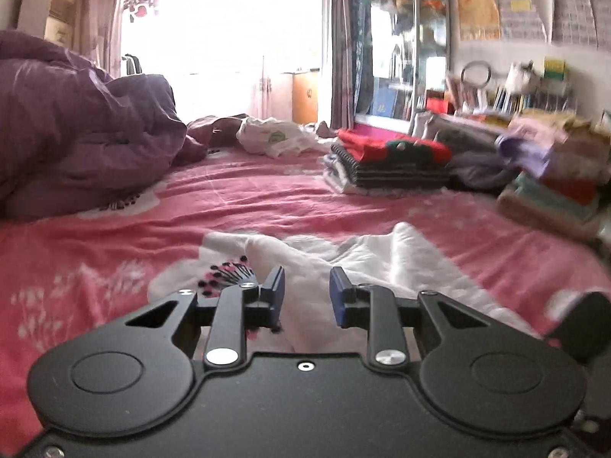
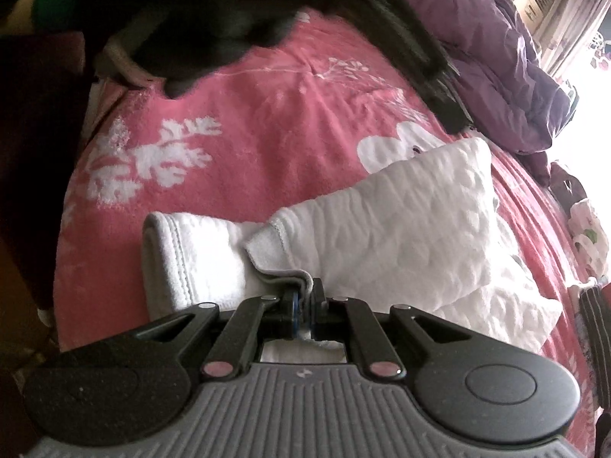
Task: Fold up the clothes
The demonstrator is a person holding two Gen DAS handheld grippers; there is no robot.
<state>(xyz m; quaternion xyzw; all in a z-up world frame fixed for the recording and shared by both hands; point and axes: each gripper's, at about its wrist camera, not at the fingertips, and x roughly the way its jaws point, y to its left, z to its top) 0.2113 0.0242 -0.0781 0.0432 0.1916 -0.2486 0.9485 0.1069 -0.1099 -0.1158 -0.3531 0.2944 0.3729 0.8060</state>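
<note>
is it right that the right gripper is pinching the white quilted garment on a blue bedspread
Not quite: the bedspread is pink with white flowers, not blue. The right wrist view shows it. The rest holds: the right gripper is shut on an edge of the white quilted garment.

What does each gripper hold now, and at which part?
The right gripper is shut on a folded edge of the white quilted garment. The left gripper is open and holds nothing.

A bed (image 1: pixel 248 198) under a pink flowered blanket carries a white quilted garment (image 2: pixel 412 221) near its front. On it too lie a rumpled purple duvet (image 1: pixel 76 129), a stack of folded clothes (image 1: pixel 389 164) and a white plastic bag (image 1: pixel 275 137).
</note>
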